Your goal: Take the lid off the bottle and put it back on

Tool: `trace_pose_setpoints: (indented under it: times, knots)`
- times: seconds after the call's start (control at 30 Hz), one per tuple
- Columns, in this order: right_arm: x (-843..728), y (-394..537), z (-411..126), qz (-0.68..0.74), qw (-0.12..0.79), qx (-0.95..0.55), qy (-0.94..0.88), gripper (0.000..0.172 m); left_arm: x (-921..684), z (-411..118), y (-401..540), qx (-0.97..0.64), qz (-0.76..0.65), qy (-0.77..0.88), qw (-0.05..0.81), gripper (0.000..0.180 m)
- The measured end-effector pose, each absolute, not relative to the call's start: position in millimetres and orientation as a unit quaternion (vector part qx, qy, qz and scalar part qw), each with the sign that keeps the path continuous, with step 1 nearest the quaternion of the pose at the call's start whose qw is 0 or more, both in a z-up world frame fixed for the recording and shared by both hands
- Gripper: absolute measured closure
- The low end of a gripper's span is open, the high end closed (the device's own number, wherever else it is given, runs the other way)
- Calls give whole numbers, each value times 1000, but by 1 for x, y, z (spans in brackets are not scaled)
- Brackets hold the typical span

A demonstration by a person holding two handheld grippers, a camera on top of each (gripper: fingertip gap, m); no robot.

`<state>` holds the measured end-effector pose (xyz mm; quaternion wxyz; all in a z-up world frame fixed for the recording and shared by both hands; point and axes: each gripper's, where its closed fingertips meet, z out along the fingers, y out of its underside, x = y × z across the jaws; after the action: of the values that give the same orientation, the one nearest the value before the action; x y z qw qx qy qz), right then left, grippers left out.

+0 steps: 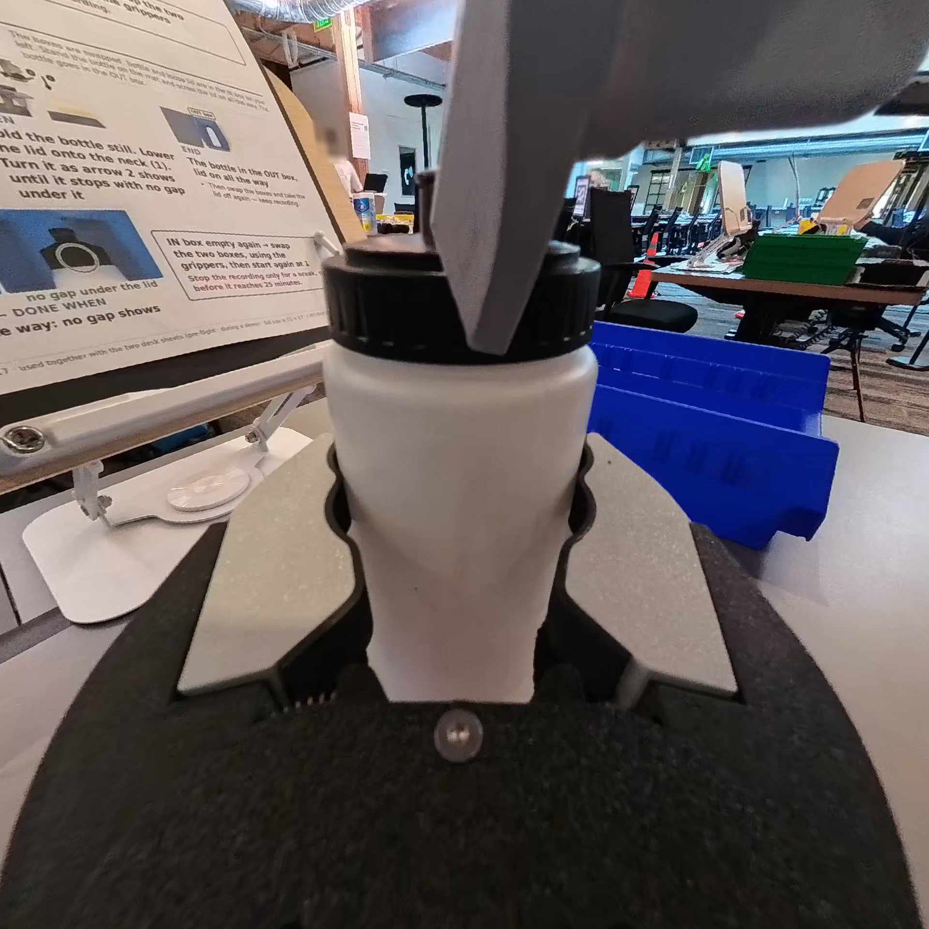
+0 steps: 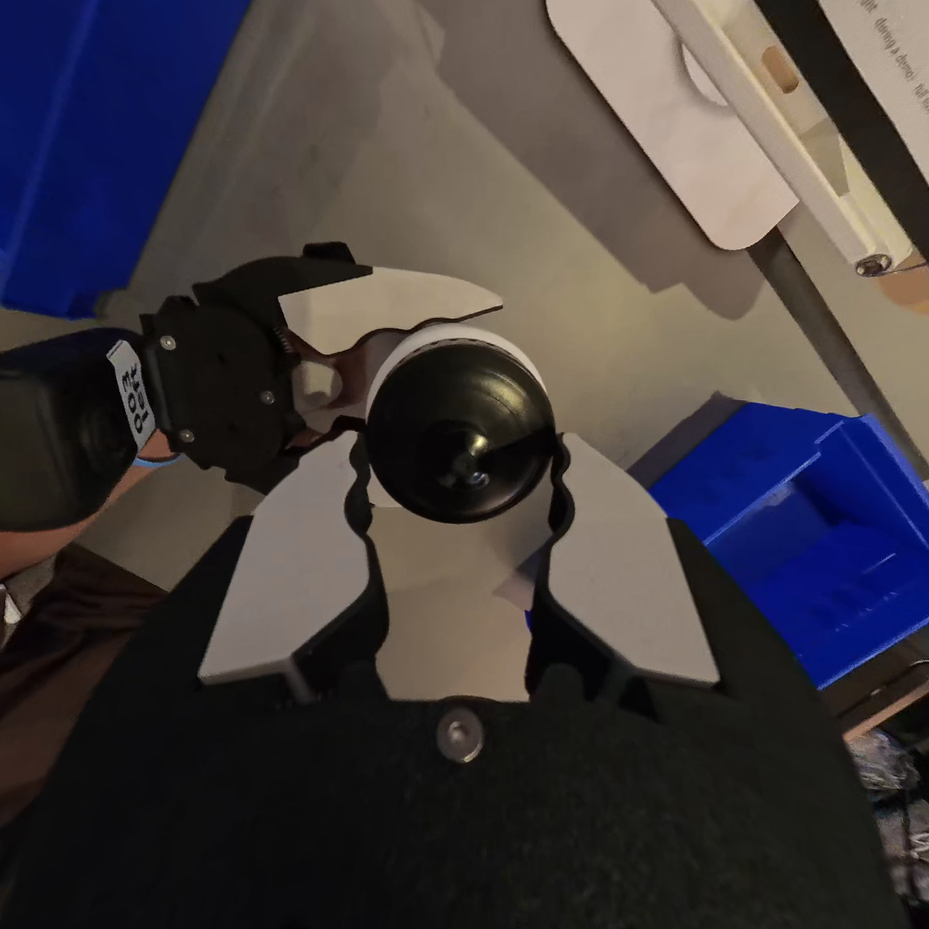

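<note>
On the grey table [image 2: 578, 301], between two blue bins [image 2: 804, 528]: white bottle [image 1: 460, 477] upright, clamped in my left claw [image 1: 460, 482]; black lid [image 2: 460, 432] seated, pinched by my right claw [image 2: 460, 455]; unscrewing or tightening, undeterminable.

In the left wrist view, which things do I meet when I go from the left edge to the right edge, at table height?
Instruction sheet → white stand → white bottle → blue bin.
</note>
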<state>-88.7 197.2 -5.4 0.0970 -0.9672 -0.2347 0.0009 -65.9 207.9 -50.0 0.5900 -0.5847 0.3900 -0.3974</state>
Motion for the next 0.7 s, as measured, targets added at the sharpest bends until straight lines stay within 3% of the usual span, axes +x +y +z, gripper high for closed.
trace_pose_setpoints:
  times: [0.2,0.4,0.53,0.63,0.7]
  knots:
    - [-89,199,-4,-22,58,-919,-390,103,-67,-50,209,-586,-403,387,587,94]
    - [-84,199,-3,-68,65,-772,-629,104,-65,-50,206,-580,-403,395,587,94]
    - [-88,200,-2,-61,68,-782,-616,102,-67,-51,208,-582,-408,390,585,94]
    - [-90,207,2,-69,100,-828,-547,77,-67,-51,208,-582,-408,390,585,94]
    - [-89,210,6,-64,112,-878,-461,86,-66,-51,207,-582,-405,392,586,94]
